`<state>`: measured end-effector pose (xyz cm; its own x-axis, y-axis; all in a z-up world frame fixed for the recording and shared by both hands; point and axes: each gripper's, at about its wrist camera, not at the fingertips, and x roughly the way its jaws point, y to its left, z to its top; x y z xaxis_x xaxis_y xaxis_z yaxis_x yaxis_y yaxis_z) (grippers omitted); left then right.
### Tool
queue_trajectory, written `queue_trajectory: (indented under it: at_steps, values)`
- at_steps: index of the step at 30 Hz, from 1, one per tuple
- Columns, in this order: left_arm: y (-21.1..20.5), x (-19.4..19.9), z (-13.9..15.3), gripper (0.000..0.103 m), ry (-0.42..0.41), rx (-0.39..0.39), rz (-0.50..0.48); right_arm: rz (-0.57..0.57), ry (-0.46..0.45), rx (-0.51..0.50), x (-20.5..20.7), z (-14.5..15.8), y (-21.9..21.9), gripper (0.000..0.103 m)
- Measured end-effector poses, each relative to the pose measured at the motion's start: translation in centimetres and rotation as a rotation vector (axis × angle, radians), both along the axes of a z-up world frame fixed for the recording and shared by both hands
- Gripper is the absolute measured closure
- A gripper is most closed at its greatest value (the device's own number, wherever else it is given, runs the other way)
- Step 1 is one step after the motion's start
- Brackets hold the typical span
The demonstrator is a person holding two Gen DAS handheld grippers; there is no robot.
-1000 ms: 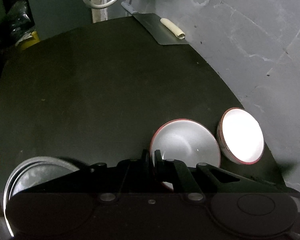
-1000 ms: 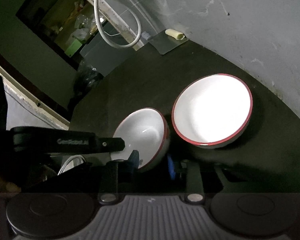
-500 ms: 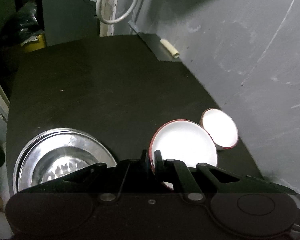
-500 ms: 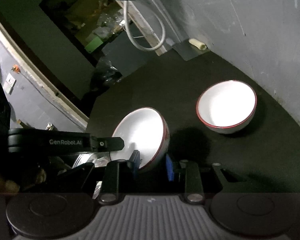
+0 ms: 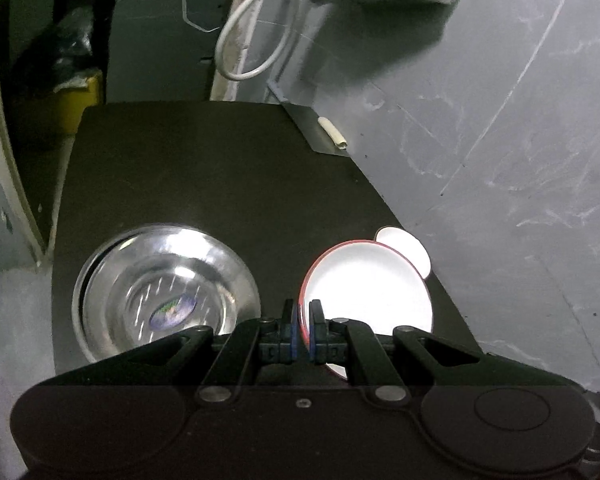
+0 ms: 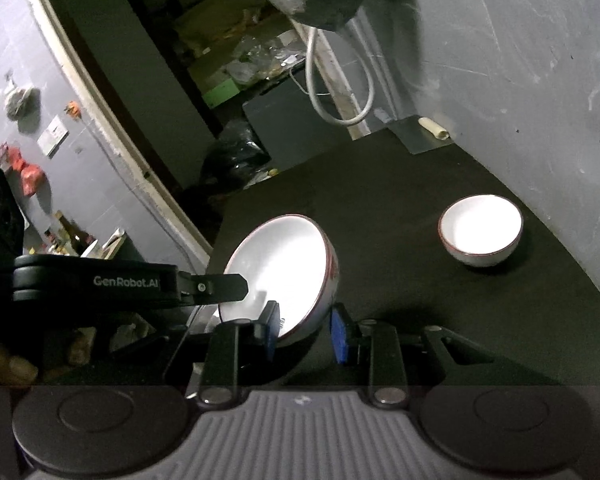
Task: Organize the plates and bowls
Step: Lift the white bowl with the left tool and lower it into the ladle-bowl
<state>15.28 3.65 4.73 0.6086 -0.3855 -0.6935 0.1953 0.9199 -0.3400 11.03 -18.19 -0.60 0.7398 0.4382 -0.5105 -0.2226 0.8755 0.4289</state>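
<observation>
My left gripper (image 5: pixel 303 326) is shut on the rim of a white bowl with a red rim (image 5: pixel 370 290) and holds it tilted above the black table (image 5: pixel 204 168). The same bowl (image 6: pixel 284 266) shows in the right wrist view, with the left gripper's arm (image 6: pixel 132 282) reaching in from the left. My right gripper (image 6: pixel 305 332) is open, with the bowl's lower rim between its blue pads; contact is unclear. A second white bowl (image 6: pixel 480 234) stands upright on the table near the wall; it also shows in the left wrist view (image 5: pixel 408 246). A steel plate stack (image 5: pixel 164 292) lies at left.
A grey wall (image 5: pixel 500 140) borders the table on the right. A small metal sheet with a cream roll (image 5: pixel 332 136) lies at the table's far corner. A white cable loop (image 5: pixel 252 40) hangs behind. The table's left edge drops toward a doorway (image 6: pixel 100 120).
Both grippers have risen and pulled back with the bowl. The second bowl now looks smaller and farther away. The steel plates have come fully into the left wrist view.
</observation>
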Motion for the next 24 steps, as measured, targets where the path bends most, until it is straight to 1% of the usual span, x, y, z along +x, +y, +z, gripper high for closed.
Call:
queue_trajectory:
  at_steps: [7,9,12,18,24]
  values:
    - [2.3,-3.3,0.0,0.099,-0.014,-0.026,0.031,0.047,0.016,-0.026,-2.6,0.7,2.2,0.072]
    - [2.8,-4.2,-0.3,0.098,-0.003,-0.030,0.043,0.064,0.028,-0.037,-3.0,0.8,2.7,0.072]
    - [3.5,-5.1,-1.0,0.097,0.015,-0.061,0.064,0.095,0.042,-0.071,-3.4,1.2,3.4,0.072]
    - [4.1,-7.0,-1.7,0.095,0.035,-0.058,0.084,0.173,0.085,-0.155,-3.8,1.6,4.7,0.072]
    - [4.9,-8.0,-3.0,0.094,0.092,-0.076,0.117,0.245,0.136,-0.215,-3.9,1.4,6.2,0.072]
